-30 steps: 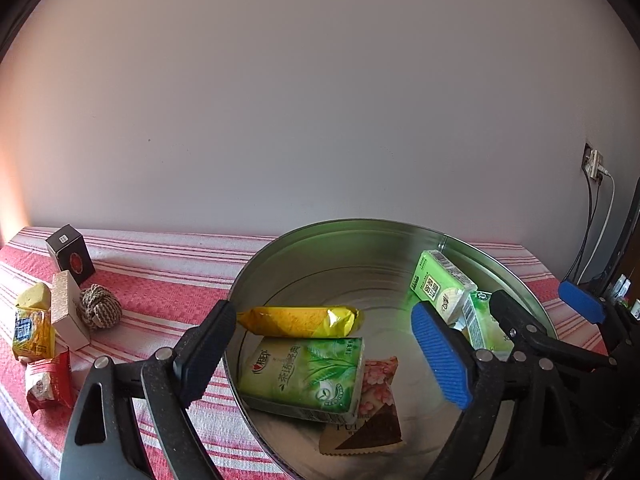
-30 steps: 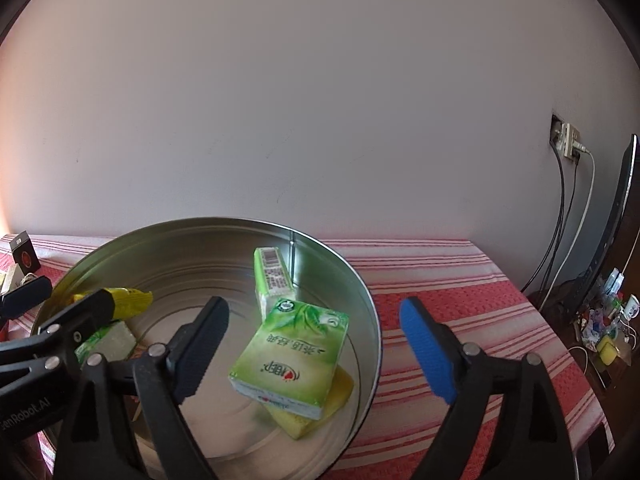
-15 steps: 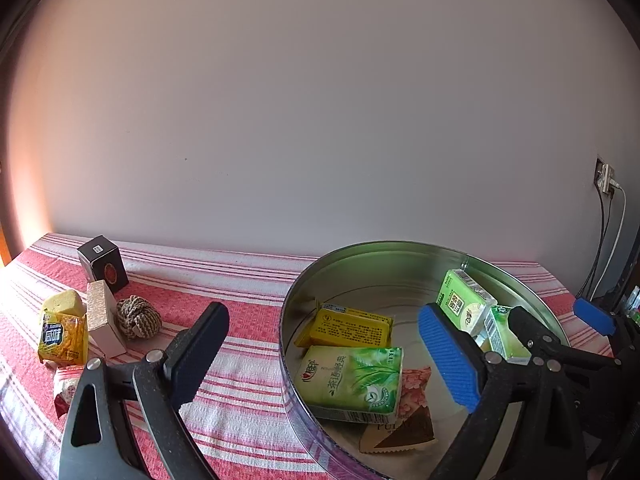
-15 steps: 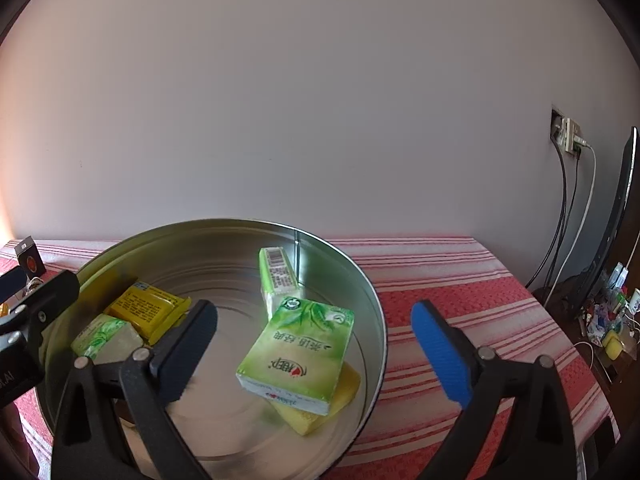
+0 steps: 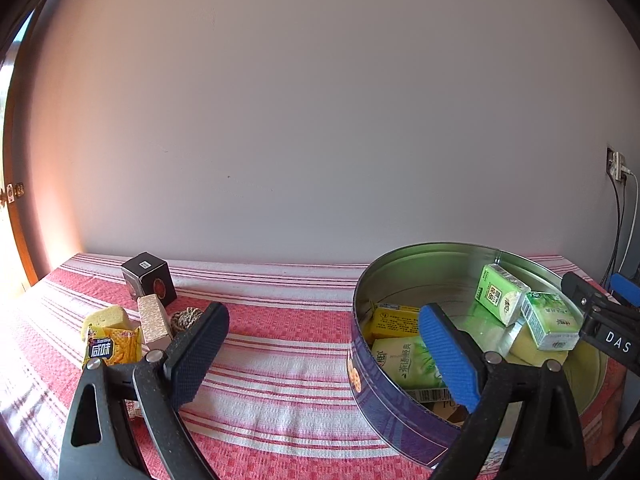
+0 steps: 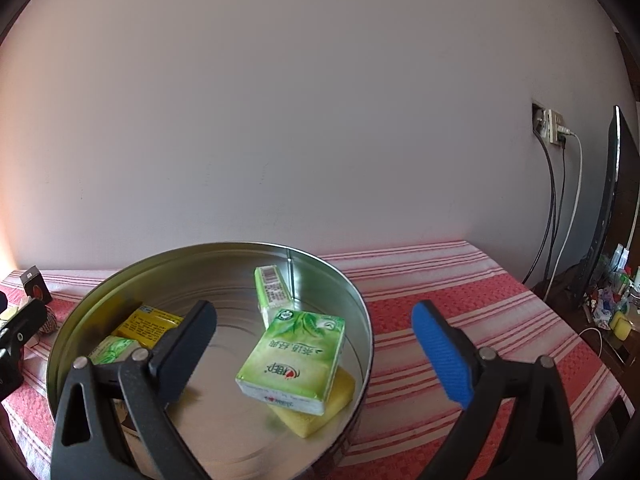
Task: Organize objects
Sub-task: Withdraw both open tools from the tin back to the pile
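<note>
left tongs [image 5: 324, 354] – just spread, empty | right tongs [image 6: 314, 354] – just spread, empty | tin [image 6: 362, 320] holds packets

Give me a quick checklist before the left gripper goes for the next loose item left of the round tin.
1. Left gripper empty: ok, jaws wide, having just been opening, nothing between them.
2. Right gripper empty: ok, jaws wide, having just been opening, hovering over the tin without pressing on the green tissue pack.
3. Loose items left to collect: ok, yellow snack packet, beige box, twine ball and black box sit on the striped cloth.
4. Open path to them: ok, bare cloth lies ahead.
5. Room in the tin: ok, bare metal floor shows.
6. Packet free of the beige box: cannot tell, they sit very close.
</note>
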